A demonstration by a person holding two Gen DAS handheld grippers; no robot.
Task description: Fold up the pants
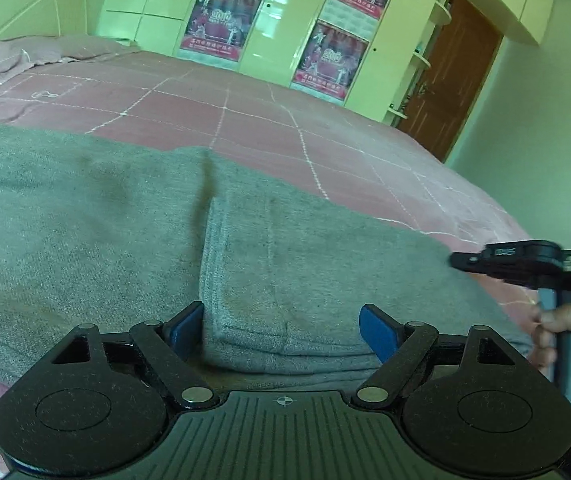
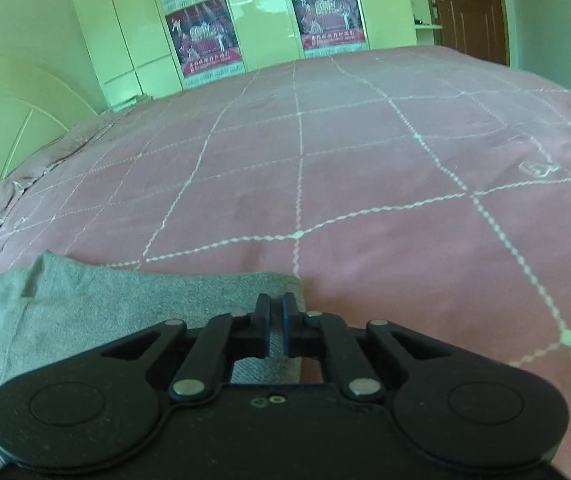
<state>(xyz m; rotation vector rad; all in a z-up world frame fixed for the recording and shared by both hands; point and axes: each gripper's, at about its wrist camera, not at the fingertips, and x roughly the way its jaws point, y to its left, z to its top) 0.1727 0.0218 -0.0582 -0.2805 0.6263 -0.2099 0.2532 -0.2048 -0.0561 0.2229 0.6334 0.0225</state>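
Grey pants (image 1: 133, 240) lie flat across the near part of the pink bed, with a back pocket (image 1: 245, 264) facing up. My left gripper (image 1: 283, 330) is open, its blue pads on either side of the pants' near edge. My right gripper (image 2: 276, 320) is shut on the pants' corner (image 2: 221, 288) at the right end; it also shows in the left wrist view (image 1: 461, 260), held by a hand. The pants show in the right wrist view (image 2: 65, 304) at lower left.
The pink quilted bedspread (image 2: 365, 184) stretches away behind the pants. A pillow (image 1: 25, 56) and headboard (image 2: 5, 128) are at the left. Wardrobes with posters (image 1: 221, 20) and a brown door (image 1: 453, 76) stand beyond the bed.
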